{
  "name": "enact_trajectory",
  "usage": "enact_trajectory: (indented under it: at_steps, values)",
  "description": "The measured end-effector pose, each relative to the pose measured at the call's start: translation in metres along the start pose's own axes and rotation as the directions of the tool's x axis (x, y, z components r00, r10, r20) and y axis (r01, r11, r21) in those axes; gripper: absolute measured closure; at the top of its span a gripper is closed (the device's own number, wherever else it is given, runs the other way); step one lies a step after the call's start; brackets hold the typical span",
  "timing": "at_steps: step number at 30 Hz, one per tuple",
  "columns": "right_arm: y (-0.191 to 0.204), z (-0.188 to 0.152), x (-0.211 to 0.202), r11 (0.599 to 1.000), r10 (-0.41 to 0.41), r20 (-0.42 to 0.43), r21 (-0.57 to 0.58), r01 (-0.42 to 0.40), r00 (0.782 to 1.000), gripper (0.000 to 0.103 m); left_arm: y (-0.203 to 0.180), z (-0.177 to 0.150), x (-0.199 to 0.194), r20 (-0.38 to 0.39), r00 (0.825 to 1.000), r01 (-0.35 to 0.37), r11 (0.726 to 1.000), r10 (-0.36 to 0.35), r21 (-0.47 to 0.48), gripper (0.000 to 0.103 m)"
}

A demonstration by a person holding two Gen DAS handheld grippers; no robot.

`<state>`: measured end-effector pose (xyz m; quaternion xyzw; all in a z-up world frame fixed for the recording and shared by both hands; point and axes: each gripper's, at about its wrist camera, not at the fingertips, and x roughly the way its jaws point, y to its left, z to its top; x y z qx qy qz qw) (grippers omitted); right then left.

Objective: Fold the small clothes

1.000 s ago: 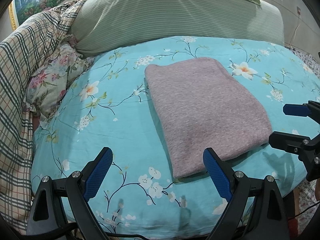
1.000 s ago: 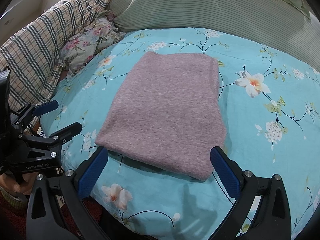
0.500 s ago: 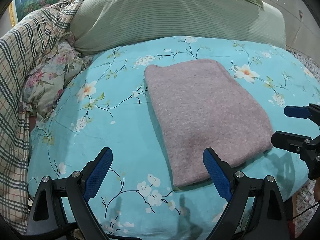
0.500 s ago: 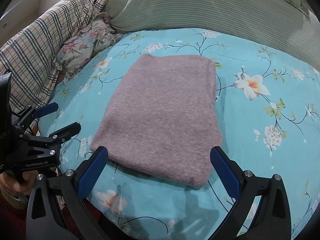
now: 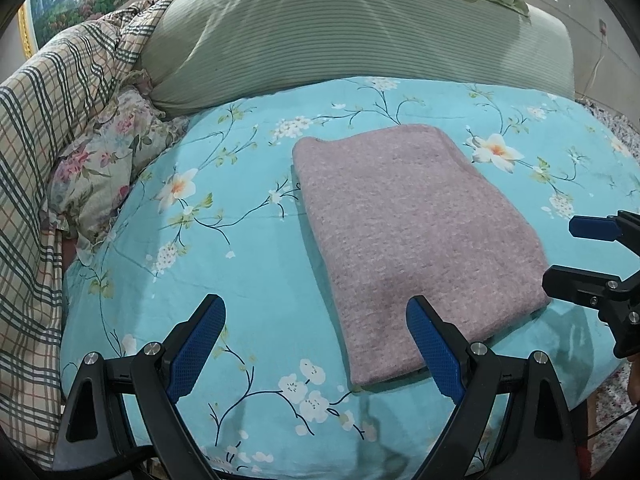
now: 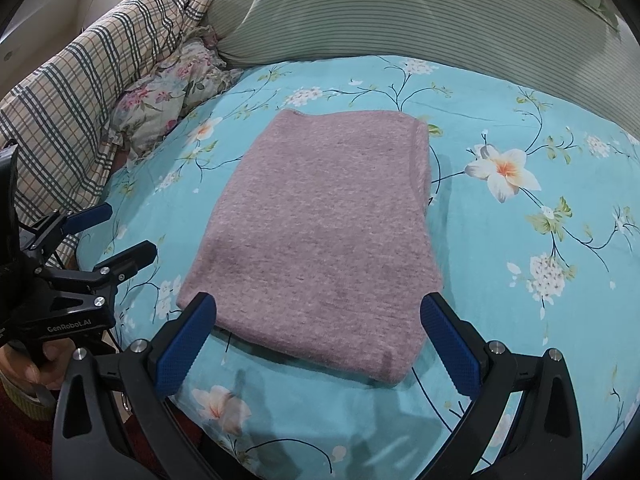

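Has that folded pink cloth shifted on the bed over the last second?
No. The folded pink cloth keeps its far right corner just left of the same big white flower on the bedsheet; only the cameras drifted slightly.

Two handheld grippers poised, jaws spread wide.
Left gripper [image 5: 316, 344] and right gripper [image 6: 318, 340] hover empty at the folded garment's [image 6: 320, 232] near edge.

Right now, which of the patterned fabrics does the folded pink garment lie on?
The pink garment lies on the turquoise floral sheet, not the plaid blanket, pink-rose pillow or green striped pillow behind.
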<state>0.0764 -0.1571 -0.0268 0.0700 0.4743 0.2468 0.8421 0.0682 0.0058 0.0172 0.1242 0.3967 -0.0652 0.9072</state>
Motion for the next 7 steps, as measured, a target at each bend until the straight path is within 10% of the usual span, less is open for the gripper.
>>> enact_trajectory:
  at_steps: [7]
  values:
    - [-0.004, 0.004, 0.01, 1.0, 0.004, -0.01, 0.011, -0.004, 1.0, 0.001, 0.004, 0.003, 0.003, 0.0, 1.0, 0.008, 1.0, -0.008, -0.022, 0.011]
